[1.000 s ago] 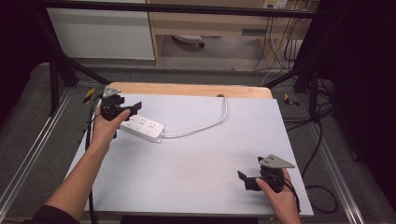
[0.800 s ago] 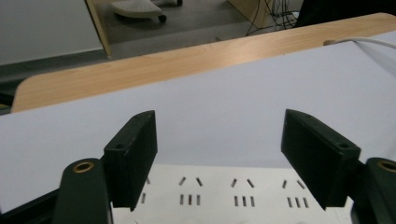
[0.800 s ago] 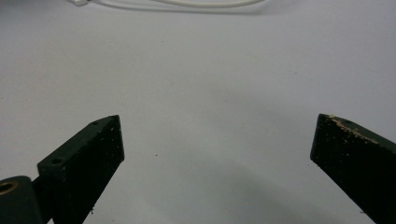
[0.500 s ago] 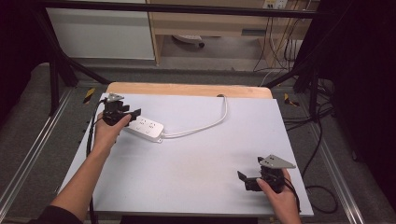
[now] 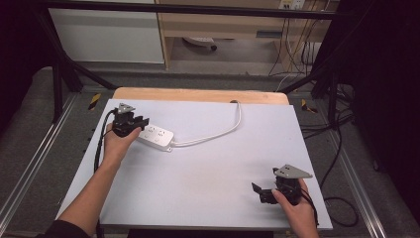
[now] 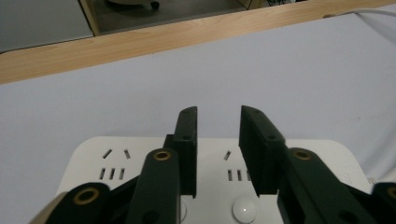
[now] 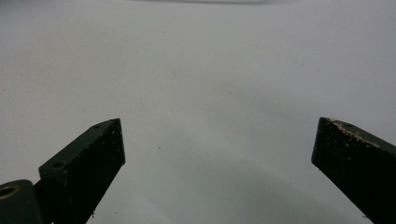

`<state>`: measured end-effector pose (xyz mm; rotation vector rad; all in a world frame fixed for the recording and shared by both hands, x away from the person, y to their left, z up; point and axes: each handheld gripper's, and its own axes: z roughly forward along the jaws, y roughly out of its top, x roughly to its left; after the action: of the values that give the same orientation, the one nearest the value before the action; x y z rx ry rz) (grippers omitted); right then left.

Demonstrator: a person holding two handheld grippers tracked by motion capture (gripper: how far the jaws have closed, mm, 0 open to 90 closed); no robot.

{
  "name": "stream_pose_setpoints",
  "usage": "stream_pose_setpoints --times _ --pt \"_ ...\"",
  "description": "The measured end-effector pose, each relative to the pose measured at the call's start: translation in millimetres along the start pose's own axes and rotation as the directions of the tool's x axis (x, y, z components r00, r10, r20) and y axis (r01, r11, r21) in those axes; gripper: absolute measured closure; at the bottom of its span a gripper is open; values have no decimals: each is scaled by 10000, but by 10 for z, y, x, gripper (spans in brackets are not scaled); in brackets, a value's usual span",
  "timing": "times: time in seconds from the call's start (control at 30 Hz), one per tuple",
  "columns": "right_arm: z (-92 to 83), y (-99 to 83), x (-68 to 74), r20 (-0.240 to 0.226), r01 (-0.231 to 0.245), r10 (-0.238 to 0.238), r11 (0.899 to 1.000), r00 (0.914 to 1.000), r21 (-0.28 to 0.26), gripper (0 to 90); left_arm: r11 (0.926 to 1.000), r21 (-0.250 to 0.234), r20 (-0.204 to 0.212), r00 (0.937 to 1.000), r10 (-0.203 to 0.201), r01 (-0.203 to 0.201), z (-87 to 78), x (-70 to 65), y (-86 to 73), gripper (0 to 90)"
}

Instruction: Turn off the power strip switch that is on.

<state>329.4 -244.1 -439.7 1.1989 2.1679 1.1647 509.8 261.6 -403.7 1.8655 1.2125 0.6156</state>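
The white power strip [image 5: 155, 137] lies on the pale surface [image 5: 208, 173] toward its far left, its cord [image 5: 218, 134] curving off to the far edge by the wooden strip [image 5: 198, 94]. The left gripper [image 5: 130, 120] sits low over the strip's left end, and its jaws have just been closing. In the left gripper view they stand narrowed, a slim gap left between them, above the strip's top face [image 6: 140, 154] near the sockets and a round button [image 6: 244, 209]. Nothing is pinched: the jaws are over the strip, not around its sides, and I cannot tell whether their tips touch it.

The right gripper [image 5: 265, 193] rests near the front right corner, well apart from the strip, its jaws spread wide over bare surface [image 7: 210, 93].

The work looks to be at its start: the reach to the strip is made, but no grasp, press or lift shows, and the strip lies flat where it is.
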Motion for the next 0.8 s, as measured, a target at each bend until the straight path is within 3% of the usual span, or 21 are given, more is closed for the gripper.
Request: stream_pose_setpoints --times 0.17,0.37,0.8 --pt "-5 -1 -2 54 50 -51 10000 10000 22 32 10000 79 314 9995 11 -13 12 -6 -39 820" --pt "-34 -5 -13 117 130 -130 9999 9998 -18 30 9999 148 491 9988 -17 10 -15 -28 -83 895" --pt "-14 -5 3 141 225 -226 9997 9996 56 31 9999 122 914 9957 -128 117 -103 -78 -219 900"
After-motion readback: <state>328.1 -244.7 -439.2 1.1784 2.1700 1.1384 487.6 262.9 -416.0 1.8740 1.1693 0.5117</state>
